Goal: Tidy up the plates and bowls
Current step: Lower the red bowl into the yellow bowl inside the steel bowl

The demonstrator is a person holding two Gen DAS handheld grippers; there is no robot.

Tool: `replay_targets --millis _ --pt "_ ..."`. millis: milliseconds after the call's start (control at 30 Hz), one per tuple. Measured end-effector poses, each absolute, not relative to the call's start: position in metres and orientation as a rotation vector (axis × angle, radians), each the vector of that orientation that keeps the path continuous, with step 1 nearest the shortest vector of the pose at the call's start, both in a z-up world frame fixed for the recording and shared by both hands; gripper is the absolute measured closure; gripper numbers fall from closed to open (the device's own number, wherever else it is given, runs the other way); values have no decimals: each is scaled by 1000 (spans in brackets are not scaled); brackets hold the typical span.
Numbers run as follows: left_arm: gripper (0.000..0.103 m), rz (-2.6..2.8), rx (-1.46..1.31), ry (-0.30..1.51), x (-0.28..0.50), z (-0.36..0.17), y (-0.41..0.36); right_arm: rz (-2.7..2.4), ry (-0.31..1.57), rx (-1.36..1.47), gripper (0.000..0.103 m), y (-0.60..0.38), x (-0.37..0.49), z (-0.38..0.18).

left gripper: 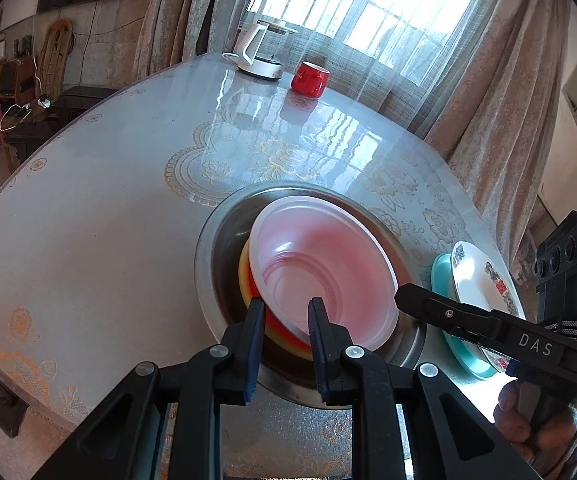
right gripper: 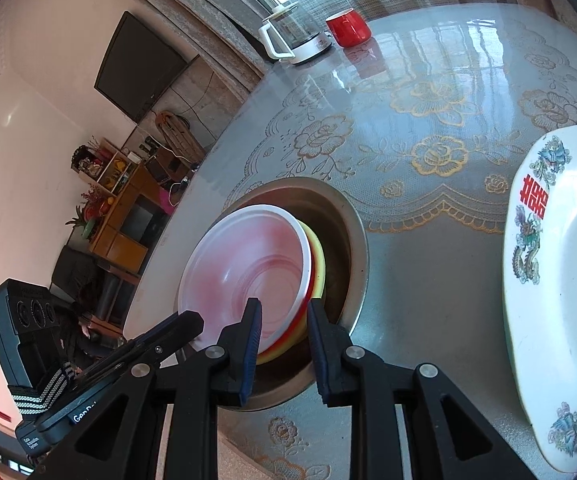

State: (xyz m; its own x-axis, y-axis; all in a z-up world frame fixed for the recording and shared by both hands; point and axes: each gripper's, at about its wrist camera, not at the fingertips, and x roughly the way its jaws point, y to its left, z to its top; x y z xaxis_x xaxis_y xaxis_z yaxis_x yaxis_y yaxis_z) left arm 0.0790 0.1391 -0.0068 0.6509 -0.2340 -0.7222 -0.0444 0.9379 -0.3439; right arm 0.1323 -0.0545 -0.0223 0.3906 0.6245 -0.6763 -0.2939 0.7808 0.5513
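Observation:
A stack of bowls, white (left gripper: pixel 320 264) over red and yellow, leans tilted inside a steel basin (left gripper: pixel 216 248) on the round table. My left gripper (left gripper: pixel 286 308) is shut on the stack's near rim, one finger inside the white bowl and one outside. In the right wrist view, my right gripper (right gripper: pixel 284 308) grips the same stack (right gripper: pixel 248 264) at its rim, and the basin (right gripper: pixel 358 240) lies behind it. A white plate with printed flowers (right gripper: pixel 560 280) rests on a teal plate (left gripper: pixel 440 272) to the right of the basin.
A white kettle (left gripper: pixel 258 50) and a red cup (left gripper: pixel 310 78) stand at the table's far edge by the curtained window. A hand (left gripper: pixel 528 416) holds the right gripper's handle. The table's near edge runs just under both grippers.

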Motion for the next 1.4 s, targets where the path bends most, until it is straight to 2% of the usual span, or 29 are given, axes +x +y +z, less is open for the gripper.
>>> replay_targets --millis 67,300,500,1000,1167,1400 --pt "79 -92 -336 860 79 -7 139 590 1004 358 79 -55 134 -21" --pt "78 -60 -325 811 76 -3 145 547 965 265 79 -46 138 -15" --pt "78 -77 -277 812 82 -5 133 536 944 232 85 -42 138 -18" --pt "78 -69 -310 815 80 -5 139 543 898 335 80 -62 134 -11" --pt "78 -68 -293 819 80 -6 135 538 871 289 80 -53 144 -4" --pt "78 -73 -268 817 76 -7 134 553 930 182 80 -30 153 -16"
